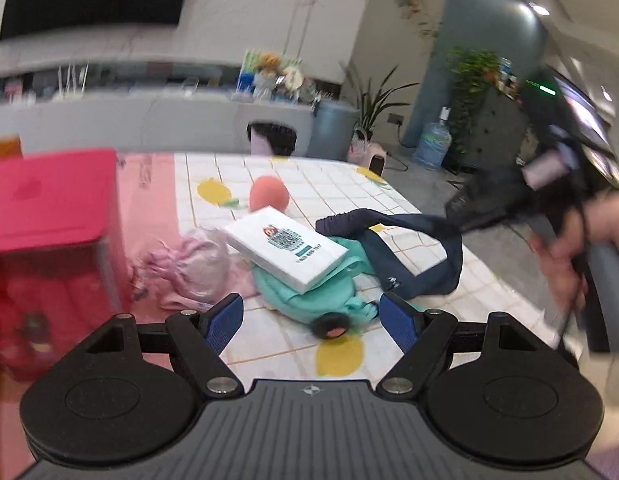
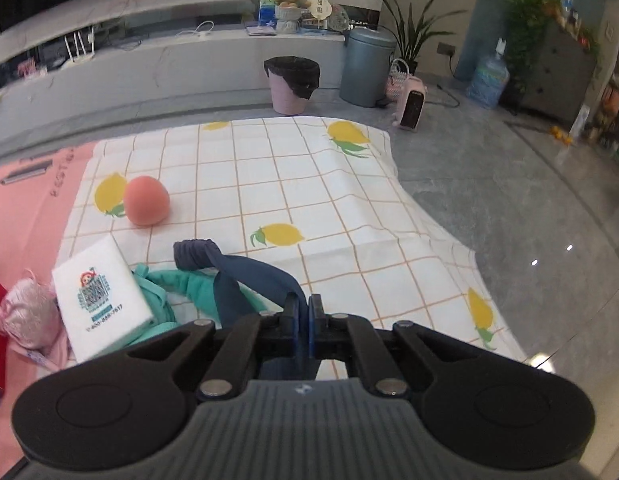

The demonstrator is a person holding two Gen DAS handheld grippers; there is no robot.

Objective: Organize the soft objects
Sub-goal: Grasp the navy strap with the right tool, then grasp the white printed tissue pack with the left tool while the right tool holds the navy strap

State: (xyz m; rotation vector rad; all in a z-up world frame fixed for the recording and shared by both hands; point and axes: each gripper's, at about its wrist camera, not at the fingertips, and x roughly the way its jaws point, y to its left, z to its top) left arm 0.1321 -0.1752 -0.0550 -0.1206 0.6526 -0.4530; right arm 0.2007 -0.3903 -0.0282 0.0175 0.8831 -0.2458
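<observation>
A navy cloth (image 2: 237,276) lies partly on a teal cloth (image 2: 189,288) on the lemon-print tablecloth (image 2: 309,184). My right gripper (image 2: 303,312) is shut on one end of the navy cloth, and in the left wrist view that cloth (image 1: 409,252) stretches up toward the blurred right gripper (image 1: 465,212). A white box (image 1: 285,248) rests tilted on the teal cloth (image 1: 309,296). A pink satin pouch (image 1: 189,268) lies to its left. Behind them sits a peach-coloured ball (image 1: 268,198). My left gripper (image 1: 311,316) hovers open just in front of the teal cloth, holding nothing.
A red box (image 1: 49,200) stands at the left on a pink mat (image 2: 29,216). The table's right edge (image 2: 449,236) drops to a grey floor. Beyond the table stand a pink waste bin (image 2: 291,84), a grey bin (image 2: 367,68) and a small heater (image 2: 411,104).
</observation>
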